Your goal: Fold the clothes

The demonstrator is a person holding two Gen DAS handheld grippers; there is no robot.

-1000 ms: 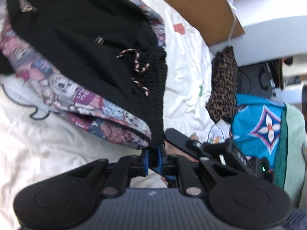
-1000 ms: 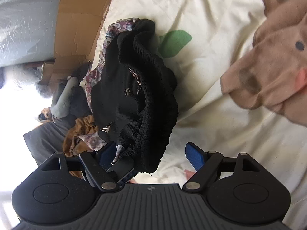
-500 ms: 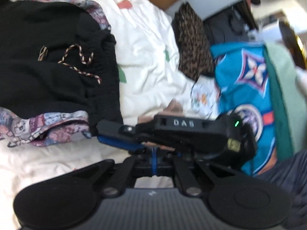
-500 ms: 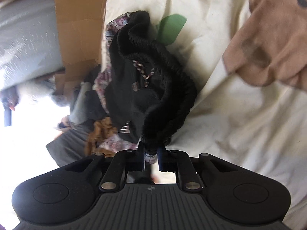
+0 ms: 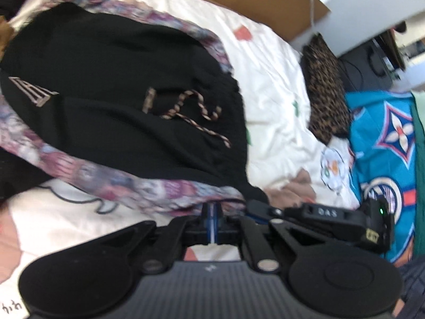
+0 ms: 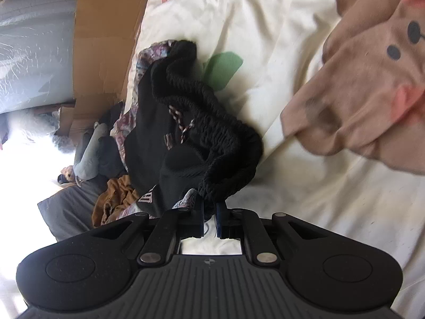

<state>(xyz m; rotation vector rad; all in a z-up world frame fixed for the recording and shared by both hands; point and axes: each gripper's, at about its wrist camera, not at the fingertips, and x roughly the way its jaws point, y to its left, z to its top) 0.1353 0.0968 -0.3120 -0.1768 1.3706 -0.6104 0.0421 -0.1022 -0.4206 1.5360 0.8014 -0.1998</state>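
On the white bed sheet (image 5: pixel 268 79), black drawstring shorts (image 5: pixel 111 85) lie on a patterned garment (image 5: pixel 159 191). My right tongs (image 6: pixel 209 214) pinch the ribbed elastic waistband (image 6: pixel 225 143) at its near end. My left tongs (image 5: pixel 211 214) are pressed together at the near corner, apparently gripping both layers. The knit looks soft, light and floppy; the thick waistband seems the firmest place to hold.
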